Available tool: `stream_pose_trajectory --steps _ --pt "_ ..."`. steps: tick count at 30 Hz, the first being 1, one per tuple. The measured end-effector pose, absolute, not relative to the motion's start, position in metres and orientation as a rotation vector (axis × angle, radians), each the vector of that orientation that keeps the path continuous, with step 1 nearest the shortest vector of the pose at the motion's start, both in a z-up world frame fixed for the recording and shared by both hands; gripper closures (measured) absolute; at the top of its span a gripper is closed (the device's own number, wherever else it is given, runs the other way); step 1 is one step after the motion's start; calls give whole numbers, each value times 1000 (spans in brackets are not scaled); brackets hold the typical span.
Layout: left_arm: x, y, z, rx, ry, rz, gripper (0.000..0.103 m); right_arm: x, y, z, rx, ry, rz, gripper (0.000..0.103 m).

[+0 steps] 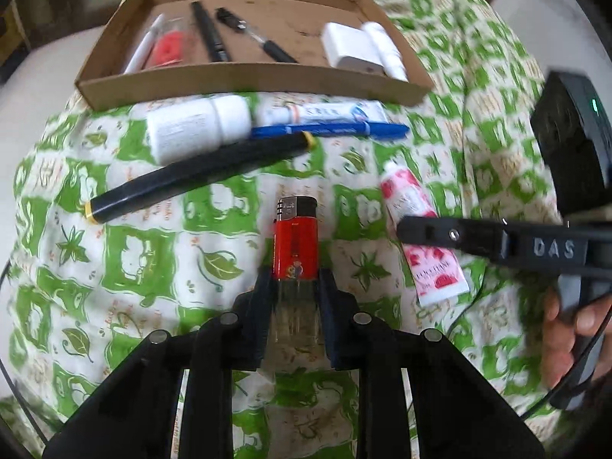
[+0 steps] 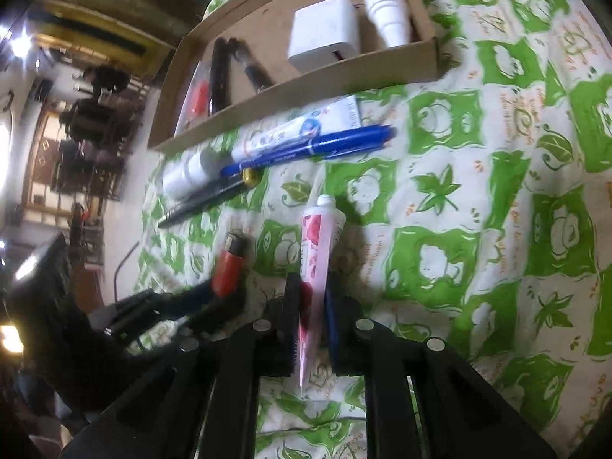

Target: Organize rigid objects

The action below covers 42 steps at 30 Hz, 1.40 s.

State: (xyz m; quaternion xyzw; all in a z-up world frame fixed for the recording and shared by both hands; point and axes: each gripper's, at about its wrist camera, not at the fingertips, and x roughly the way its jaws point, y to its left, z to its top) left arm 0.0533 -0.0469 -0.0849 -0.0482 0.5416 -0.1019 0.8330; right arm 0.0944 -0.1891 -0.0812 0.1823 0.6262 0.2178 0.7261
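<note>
**Red lighter and pink tube clamped above the green-and-white cloth**

The red plastic lighter with a black-and-silver top is clamped at its clear lower end between the two black fingers of the left gripper, over the green-and-white leaf-patterned cloth. The pink-and-white floral squeeze tube, its cap end pointing away from the camera, is pinched edge-on between the closed fingers of the right gripper. In the left wrist view, part of a hand is seen on the right gripper's handle.

Beyond both held items, a cluster is laid on the cloth just in front of the shallow brown cardboard tray: a white pill bottle, a white-and-blue toothpaste tube, a blue marker pen, and a long black cylinder with gold ends. These four are touching or overlapping one another.

Inside the tray are seen a white square charger block, a white tapered bottle against the right wall, two black pens near the middle, and a small red item in clear packaging at the left.
</note>
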Motion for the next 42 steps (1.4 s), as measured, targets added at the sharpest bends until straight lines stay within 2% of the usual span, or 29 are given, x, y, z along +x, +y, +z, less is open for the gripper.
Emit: stream_pose_trajectory --steps 4,8,10,23,25,42 --pt "55 -42 -85 -89 1149 -198 82 94 -197 -80 424 1362 429 73" --pt "48 -39 -84 -95 1138 -193 82 93 -205 -69 328 1289 295 69" --pt "51 -41 -84 -101 1134 -192 82 91 -205 -63 278 1260 262 63" --pt "84 -61 -92 -62 1115 -173 82 85 -161 -80 -3 1304 283 62" --pt "83 -62 -92 -52 1104 -171 82 85 -161 -80 -33 1292 270 73" --pt "61 -50 -84 -58 1043 -163 83 76 -189 -55 103 1214 347 74"
